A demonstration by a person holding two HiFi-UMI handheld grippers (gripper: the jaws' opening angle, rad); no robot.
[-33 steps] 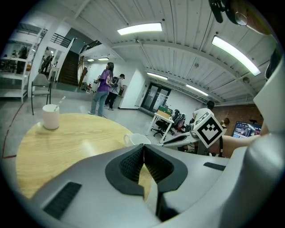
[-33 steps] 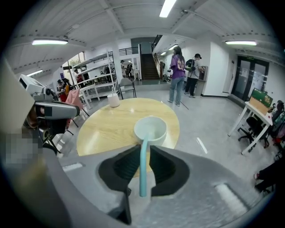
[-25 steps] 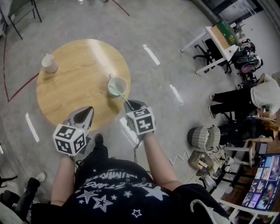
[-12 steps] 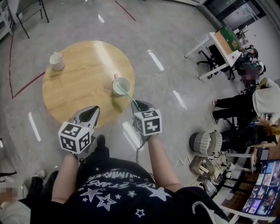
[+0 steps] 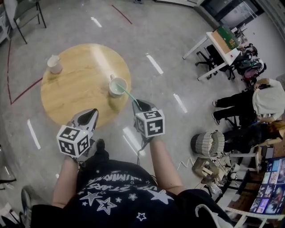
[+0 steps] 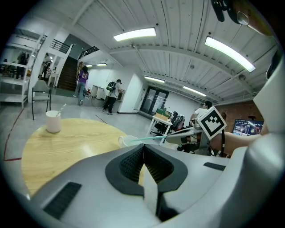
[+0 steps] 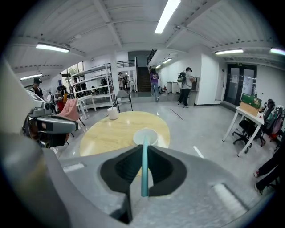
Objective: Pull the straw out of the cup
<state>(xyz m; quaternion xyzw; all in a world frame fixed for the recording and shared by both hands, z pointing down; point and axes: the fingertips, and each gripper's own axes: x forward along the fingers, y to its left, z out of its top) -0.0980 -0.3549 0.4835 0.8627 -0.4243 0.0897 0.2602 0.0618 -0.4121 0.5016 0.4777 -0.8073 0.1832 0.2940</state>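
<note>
On the round wooden table [image 5: 75, 95] a cup [image 5: 118, 86] sits close to the right-hand edge; a second cup [image 5: 54, 64] with its own straw stands well apart at the far left edge, bare tabletop between them. Nothing stands between either gripper and the cup. Right gripper [image 5: 140, 104] is clamped on the teal straw [image 5: 128, 94], which slants from the jaws up to the cup mouth; right gripper view shows the straw [image 7: 144, 164] pinched between the pads, running on toward the cup [image 7: 145, 136]. Straw's far end looks to be at the rim, but whether it is inside or just clear is hard to tell. Left gripper [image 5: 91, 114] is closed on nothing, jaws together in the left gripper view, hanging over the table's near edge. Off to the right: white desk [image 5: 222, 42], seated people [image 5: 262, 100], wicker basket [image 5: 209, 141], all well away. Chair [image 5: 26, 13] top left. Versus a second ago: right gripper has pulled a little further back from the cup, more straw shows between them; the grip is unchanged, the cup is in the same spot, the left gripper is still shut. Open floor [image 5: 169, 26] right of the table and behind the grippers.
</note>
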